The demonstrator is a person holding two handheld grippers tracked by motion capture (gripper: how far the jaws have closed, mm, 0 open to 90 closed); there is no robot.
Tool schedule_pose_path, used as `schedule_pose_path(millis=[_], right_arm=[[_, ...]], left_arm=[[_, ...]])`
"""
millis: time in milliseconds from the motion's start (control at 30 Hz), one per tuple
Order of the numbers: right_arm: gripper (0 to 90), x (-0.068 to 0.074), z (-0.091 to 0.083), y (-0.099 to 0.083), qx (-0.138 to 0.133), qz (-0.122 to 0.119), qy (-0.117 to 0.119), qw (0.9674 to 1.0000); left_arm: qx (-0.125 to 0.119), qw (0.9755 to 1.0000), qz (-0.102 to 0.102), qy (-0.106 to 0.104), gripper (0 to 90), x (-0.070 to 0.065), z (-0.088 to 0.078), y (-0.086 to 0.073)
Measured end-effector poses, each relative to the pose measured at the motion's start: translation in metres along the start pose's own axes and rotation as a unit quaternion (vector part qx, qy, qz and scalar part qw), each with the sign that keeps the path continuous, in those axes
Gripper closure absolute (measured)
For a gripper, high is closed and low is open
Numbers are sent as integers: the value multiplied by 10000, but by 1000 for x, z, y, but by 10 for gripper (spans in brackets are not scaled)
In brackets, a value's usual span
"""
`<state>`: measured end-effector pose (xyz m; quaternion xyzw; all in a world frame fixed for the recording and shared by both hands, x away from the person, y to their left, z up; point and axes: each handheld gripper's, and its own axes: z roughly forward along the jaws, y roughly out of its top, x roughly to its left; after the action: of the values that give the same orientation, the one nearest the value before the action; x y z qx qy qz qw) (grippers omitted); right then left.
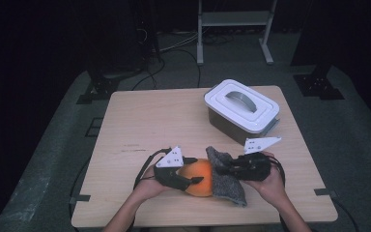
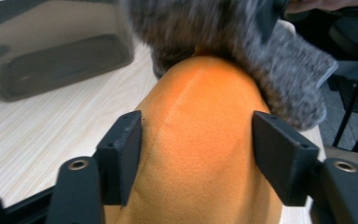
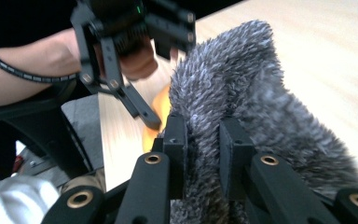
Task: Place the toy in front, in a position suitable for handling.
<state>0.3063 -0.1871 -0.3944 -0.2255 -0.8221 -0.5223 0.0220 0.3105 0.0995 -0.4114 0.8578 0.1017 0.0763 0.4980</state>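
- Orange soft item (image 2: 200, 140), suede-like with a seam down its face, sits nearest the lens in the left gripper view, lying on the counter (image 1: 140, 121) at the near edge, right in front of the person.
- Left hand-held gripper (image 1: 193, 170): jaws straddle the orange item, one pad on each flank. Contact looks light or just short of touching; I cannot tell if it is really clamped.
- Grey fuzzy fabric (image 3: 261, 93) drapes over the far side of the orange item and hangs off toward the right; looks like a furry cover or cuff joined to it, exact link hidden.
- Right hand-held gripper (image 3: 204, 144): jaws drawn together on a fold of the grey fabric, pinching it.
- Risk: a pull by the right side with the left grip loose would likely drag the orange item along the counter instead of peeling the fabric.
- Risk: the pinch holds only pile and a thin fold, so it could slip out under tension.
- Risk: both things lie near the counter's front edge, so a slide toward the person could drop them off.
- White-lidded bin (image 1: 241, 110) stands well apart at the back right, lid on.
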Motion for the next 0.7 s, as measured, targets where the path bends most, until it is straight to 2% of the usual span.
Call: schedule_pose_path(millis=[67, 133, 167, 333, 500, 600, 700], right_arm=[[750, -4, 1, -3, 47, 94, 57, 9999], [750, -6, -1, -5, 76, 129, 37, 9999], [751, -7, -2, -6, 91, 141, 26, 9999], [752, -15, -7, -11, 116, 270, 12, 9996], [751, -23, -11, -16, 99, 498, 31, 9987], [750, -26, -14, -18, 85, 588, 13, 9982], [750, -25, -13, -16, 102, 563, 22, 9984]], left_arm=[[0, 10000, -40, 51, 272, 1, 0, 0], [105, 9997, -167, 142, 182, 3, 1, 0], [122, 9997, -214, 93, 170, 4, 2, -1], [90, 9997, -179, -105, 218, 2, 2, -2], [-10, 9990, -122, -429, 311, 2, -4, -4], [-17, 9989, -188, -423, 327, 6, -6, -5], [-2, 9991, -142, -409, 356, 4, -4, -6]])
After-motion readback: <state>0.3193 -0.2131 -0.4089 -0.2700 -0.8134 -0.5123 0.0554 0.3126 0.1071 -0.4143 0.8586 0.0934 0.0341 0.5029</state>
